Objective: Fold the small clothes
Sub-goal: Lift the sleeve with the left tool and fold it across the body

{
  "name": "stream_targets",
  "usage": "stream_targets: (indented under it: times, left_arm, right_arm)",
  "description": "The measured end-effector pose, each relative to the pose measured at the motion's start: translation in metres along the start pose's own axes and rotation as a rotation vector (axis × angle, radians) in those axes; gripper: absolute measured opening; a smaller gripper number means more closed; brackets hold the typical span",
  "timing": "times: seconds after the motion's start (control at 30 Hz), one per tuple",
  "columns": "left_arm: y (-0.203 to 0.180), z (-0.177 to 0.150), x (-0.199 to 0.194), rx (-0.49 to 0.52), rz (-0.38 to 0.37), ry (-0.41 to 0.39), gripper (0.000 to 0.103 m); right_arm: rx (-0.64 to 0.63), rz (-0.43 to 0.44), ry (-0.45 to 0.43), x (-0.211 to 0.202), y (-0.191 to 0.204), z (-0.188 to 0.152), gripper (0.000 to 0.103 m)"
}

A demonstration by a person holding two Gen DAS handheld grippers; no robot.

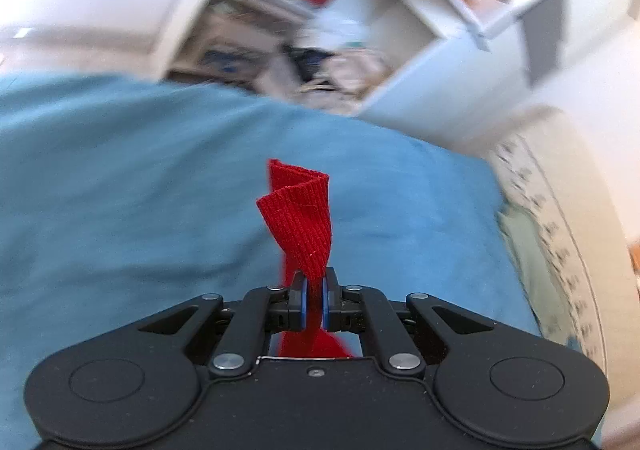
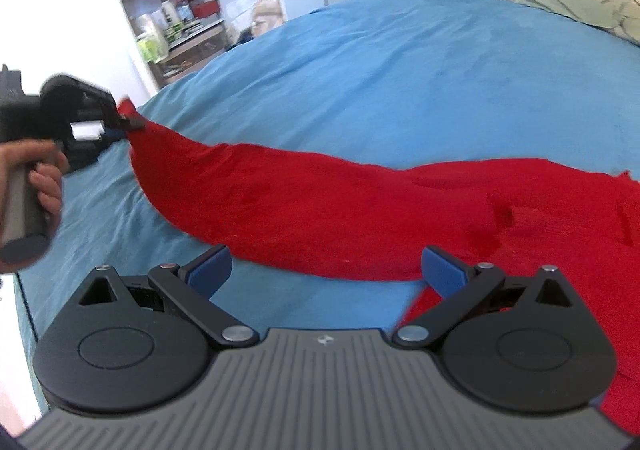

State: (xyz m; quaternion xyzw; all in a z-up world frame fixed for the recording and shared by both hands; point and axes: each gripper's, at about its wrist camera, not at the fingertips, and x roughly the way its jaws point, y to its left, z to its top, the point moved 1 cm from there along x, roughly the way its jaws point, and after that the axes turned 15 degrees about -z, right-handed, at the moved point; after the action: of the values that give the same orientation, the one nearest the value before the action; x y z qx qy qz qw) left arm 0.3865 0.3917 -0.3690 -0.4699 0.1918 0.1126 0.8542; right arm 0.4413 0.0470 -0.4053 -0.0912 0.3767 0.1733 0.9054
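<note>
The left gripper (image 2: pixel 130 122), held in a hand (image 2: pixel 40 178), angles downward and pinches one end of the red garment (image 2: pixel 360 210), lifting it off the blue bed (image 2: pixel 400 70). The ribbed cloth stretches long from that raised end rightward, flat on the bed. The right gripper (image 2: pixel 324 270) hovers wide above its near edge.

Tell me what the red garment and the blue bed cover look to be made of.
Red garment: looks like a ribbed knit, matte; fine parallel ribs show on the cuff pinched in the left tool.
Blue bed cover: seems a soft, brushed or velvety fabric, matte with faint shading; the exact fibre is unclear.
</note>
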Motion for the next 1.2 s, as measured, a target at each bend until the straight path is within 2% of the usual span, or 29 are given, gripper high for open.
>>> stream_targets:
  times: [0.13, 0.3, 0.5, 0.7, 0.8, 1.0, 1.2]
  left_arm:
    - [-0.067, -0.009, 0.010, 0.120, -0.105, 0.047, 0.007]
    - [-0.152, -0.046, 0.033, 0.238, -0.259, 0.145, 0.007]
    - [-0.242, -0.130, 0.067, 0.298, -0.424, 0.300, 0.007]
    - [-0.311, -0.241, 0.096, 0.337, -0.535, 0.468, 0.007]
    - [-0.328, -0.294, 0.110, 0.348, -0.556, 0.556, 0.007]
    - [-0.334, -0.389, 0.138, 0.408, -0.532, 0.722, 0.007]
    - [-0.341, -0.444, 0.144, 0.440, -0.521, 0.810, 0.007]
  right_arm:
    - [0.025, -0.069, 0.005, -0.011, -0.025, -0.004, 0.103]
    - [0.077, -0.151, 0.005, -0.025, -0.067, -0.013, 0.103]
    - [0.184, -0.269, 0.010, -0.050, -0.139, -0.030, 0.103]
    - [0.322, -0.372, 0.030, -0.082, -0.221, -0.062, 0.103]
    - [0.363, -0.422, 0.039, -0.098, -0.257, -0.083, 0.103]
    - [0.440, -0.482, 0.071, -0.120, -0.314, -0.127, 0.103]
    - [0.502, -0.511, 0.081, -0.132, -0.342, -0.156, 0.103]
